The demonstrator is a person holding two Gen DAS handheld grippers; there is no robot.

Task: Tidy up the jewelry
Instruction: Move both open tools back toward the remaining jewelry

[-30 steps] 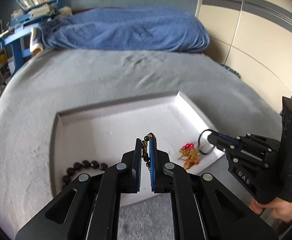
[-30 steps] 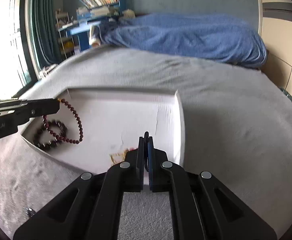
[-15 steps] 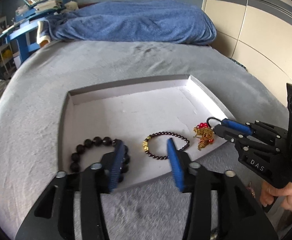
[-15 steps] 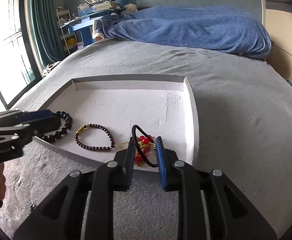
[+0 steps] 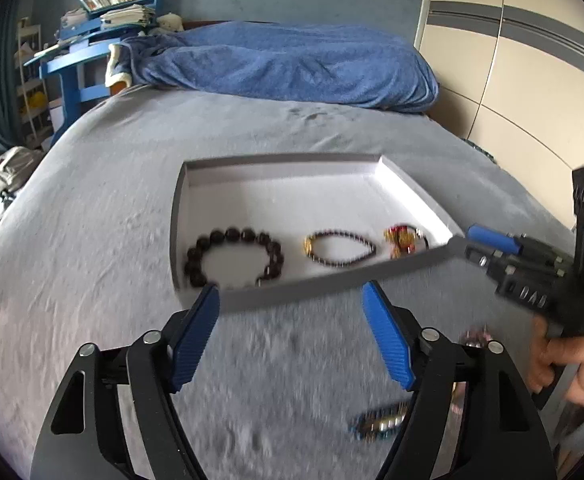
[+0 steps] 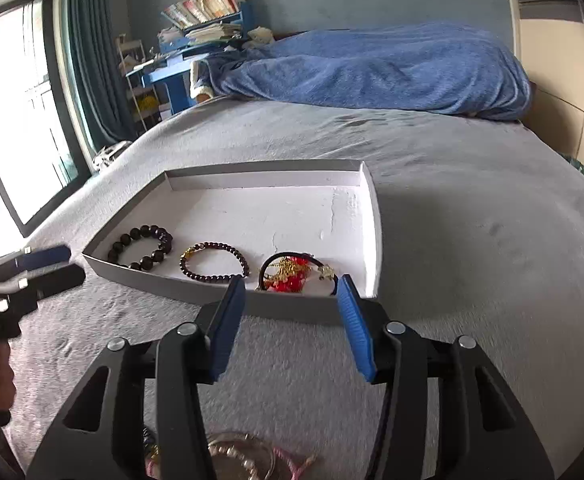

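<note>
bracelets (image 6: 214, 262) released in tray (image 6: 372, 216) | both grippers opened, withdrawn

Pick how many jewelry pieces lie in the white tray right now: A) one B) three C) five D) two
B: the tray holds a black bead bracelet, a thin dark red bracelet and a black cord with red and gold charms, side by side along its near edge.

A wide bed (image 6: 472, 208) under a grey cover carries a shallow white tray (image 6: 376, 236). A rumpled blue blanket (image 6: 392, 68) lies across the far end. On the cover just in front of the tray sit loose bracelets (image 6: 244, 456) and a blurred beaded piece (image 5: 380, 424).
</note>
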